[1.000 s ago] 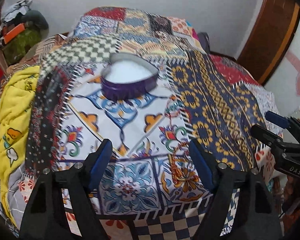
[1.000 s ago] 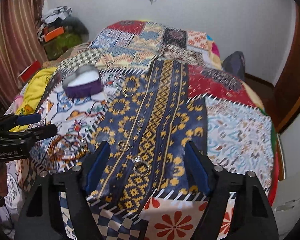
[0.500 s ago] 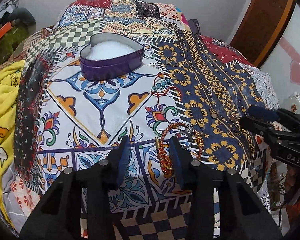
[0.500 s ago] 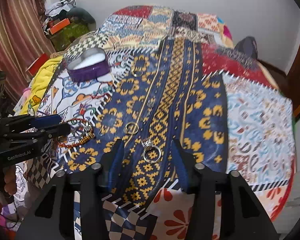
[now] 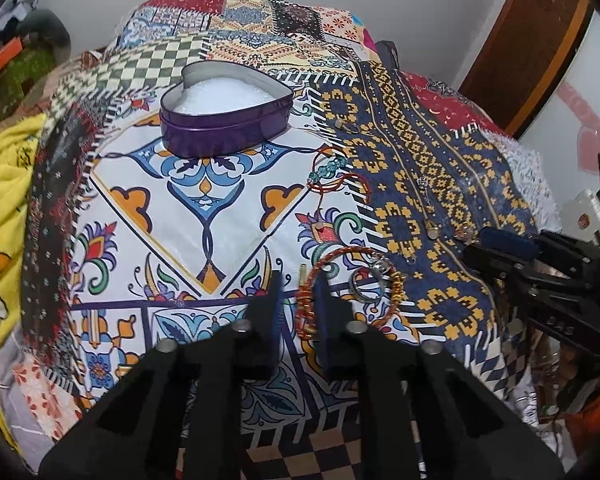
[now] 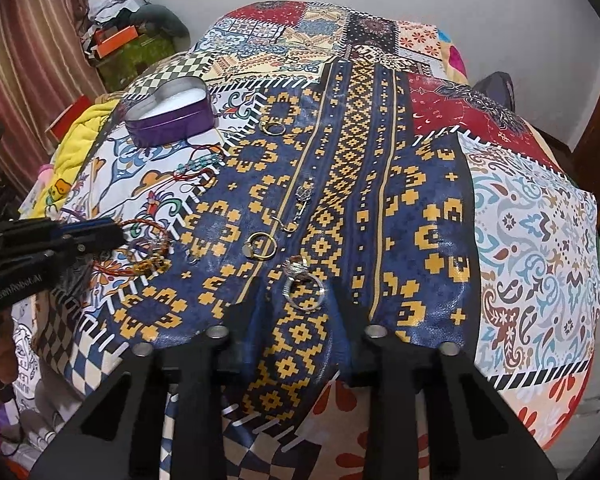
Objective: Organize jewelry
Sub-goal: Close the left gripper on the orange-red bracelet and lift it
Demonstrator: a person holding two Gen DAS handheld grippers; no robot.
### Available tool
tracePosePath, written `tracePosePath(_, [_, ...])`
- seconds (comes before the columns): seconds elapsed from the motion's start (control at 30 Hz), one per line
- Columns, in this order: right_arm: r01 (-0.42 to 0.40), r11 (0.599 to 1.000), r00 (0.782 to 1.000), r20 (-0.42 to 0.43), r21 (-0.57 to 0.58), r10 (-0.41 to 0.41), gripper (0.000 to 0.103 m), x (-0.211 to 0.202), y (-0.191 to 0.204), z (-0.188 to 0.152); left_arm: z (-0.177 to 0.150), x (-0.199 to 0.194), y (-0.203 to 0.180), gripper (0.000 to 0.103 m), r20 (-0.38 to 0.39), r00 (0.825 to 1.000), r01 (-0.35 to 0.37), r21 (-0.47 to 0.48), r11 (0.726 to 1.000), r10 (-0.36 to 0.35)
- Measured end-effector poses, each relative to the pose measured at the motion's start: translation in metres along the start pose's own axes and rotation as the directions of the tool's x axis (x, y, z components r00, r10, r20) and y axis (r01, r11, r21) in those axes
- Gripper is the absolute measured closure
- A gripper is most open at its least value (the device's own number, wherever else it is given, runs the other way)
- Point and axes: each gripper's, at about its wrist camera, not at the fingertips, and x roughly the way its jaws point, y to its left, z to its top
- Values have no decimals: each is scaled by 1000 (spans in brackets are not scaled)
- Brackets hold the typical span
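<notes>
Patchwork bedspread, near edge: left gripper closed on beaded bracelet; right gripper closing around silver ring, contact unclear. Lift towards heart tin judged next.

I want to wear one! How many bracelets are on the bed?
2. A red cord bracelet with teal beads lies near the purple heart tin; an orange beaded bracelet lies nearer, its edge between the left tool's fingers. Others may be hidden.

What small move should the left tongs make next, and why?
Probably lift straight up a little. The left tongs look shut on the near edge of the red-gold bangle, which lies on the bedspread, and the open purple heart tin waits farther back.
</notes>
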Motion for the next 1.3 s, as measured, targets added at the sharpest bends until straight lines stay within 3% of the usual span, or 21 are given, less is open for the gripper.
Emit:
tracePosePath(0.13, [-17,999,1000,7,30,17,86,-3,-5,0,1,-3,0,97,8,1000,8,-17,1000,-8])
tracePosePath(0.2, [-26,999,1000,10,39,26,95,-6,-6,0,2,-7,-2,97,16,1000,17,-22,1000,-16])
tracePosePath(0.67, [-20,995,997,74,93,13,96,-32,-18,0,23,-60,-17,97,173,985,20,16,1000,-23])
tracePosePath(0.87, [-52,994,998,47,91,48,96,-31,-15,2,28,-73,-18,97,210,976,51,7,999,-51])
tracePosePath(0.93, [-93,990,995,34,107,90,92,-29,-14,5,29,-74,-18,97,214,974,70,2,998,-69])
tracePosePath(1.07, [-113,986,993,57,123,107,55,-30,-9,9,32,-73,-20,97,216,972,95,-6,995,-91])
tracePosePath(1.2, [-91,990,995,56,106,86,55,-28,-5,12,34,-68,-23,97,213,970,122,-9,992,-118])
tracePosePath(1.3, [-92,990,995,43,103,88,55,-25,-4,12,32,-50,-24,97,166,982,91,7,996,-91])
